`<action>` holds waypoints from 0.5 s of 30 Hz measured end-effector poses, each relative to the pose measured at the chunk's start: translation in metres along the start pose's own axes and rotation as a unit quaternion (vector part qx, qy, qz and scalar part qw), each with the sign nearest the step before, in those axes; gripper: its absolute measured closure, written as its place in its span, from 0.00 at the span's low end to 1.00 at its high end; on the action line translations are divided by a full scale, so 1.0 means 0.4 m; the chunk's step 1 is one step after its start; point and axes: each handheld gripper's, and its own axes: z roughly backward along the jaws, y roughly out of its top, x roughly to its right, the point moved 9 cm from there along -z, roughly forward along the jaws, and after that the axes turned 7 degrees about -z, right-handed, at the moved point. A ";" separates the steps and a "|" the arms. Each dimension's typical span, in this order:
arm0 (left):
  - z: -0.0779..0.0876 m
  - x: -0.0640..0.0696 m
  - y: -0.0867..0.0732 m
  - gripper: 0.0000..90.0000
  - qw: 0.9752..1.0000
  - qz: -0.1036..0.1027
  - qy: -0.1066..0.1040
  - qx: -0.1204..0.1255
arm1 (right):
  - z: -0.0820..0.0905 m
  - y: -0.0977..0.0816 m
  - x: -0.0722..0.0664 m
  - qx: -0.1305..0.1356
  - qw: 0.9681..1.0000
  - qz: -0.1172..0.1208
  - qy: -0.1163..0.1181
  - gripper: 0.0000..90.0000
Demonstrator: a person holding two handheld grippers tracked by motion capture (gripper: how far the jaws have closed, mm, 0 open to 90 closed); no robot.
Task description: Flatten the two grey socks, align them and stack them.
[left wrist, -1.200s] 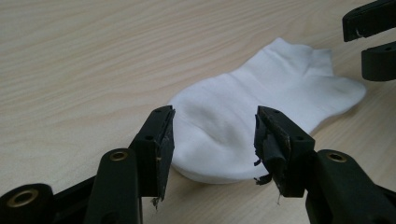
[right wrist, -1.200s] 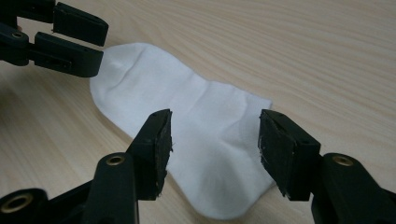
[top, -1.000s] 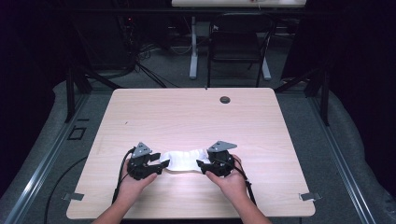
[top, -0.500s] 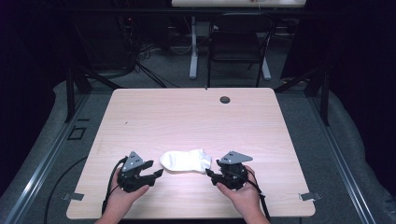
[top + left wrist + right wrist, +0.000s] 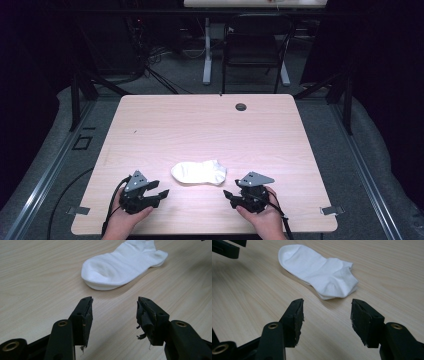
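A white ankle sock (image 5: 199,173) lies flat on the light wooden table (image 5: 200,125), near the front edge. My left gripper (image 5: 161,195) rests just off the sock's left end. In the left gripper view the sock (image 5: 122,265) lies ahead of the left gripper (image 5: 115,302). Its jaws stand open with bare wood between them and have just closed a little. My right gripper (image 5: 228,197) sits off the sock's right end. In the right gripper view the right gripper (image 5: 327,303) is open and holds nothing, a short way from the cuff of the sock (image 5: 319,271).
A small dark grommet (image 5: 241,106) sits near the table's far edge. Beyond the table a black chair (image 5: 255,45) stands on the dark floor. The left gripper's tip (image 5: 227,248) shows at the top left of the right gripper view.
Both grippers have let go of the sock and drawn back toward the table's front edge, apart from each other. The sock now lies flat and free between them.
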 end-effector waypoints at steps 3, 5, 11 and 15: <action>-0.008 -0.008 -0.011 0.52 1.000 -0.001 0.002 -0.006 | -0.007 -0.011 0.008 0.001 1.000 0.013 -0.005 0.49; -0.013 -0.012 -0.017 0.52 1.000 0.002 -0.001 -0.008 | -0.012 -0.017 0.014 0.003 1.000 0.023 -0.005 0.50; -0.023 -0.024 -0.027 0.52 1.000 -0.002 -0.002 -0.020 | -0.025 -0.031 0.023 -0.002 1.000 0.019 -0.006 0.50; -0.028 -0.038 -0.032 0.52 1.000 -0.013 0.004 -0.026 | -0.040 -0.044 0.025 -0.020 0.999 0.027 -0.006 0.50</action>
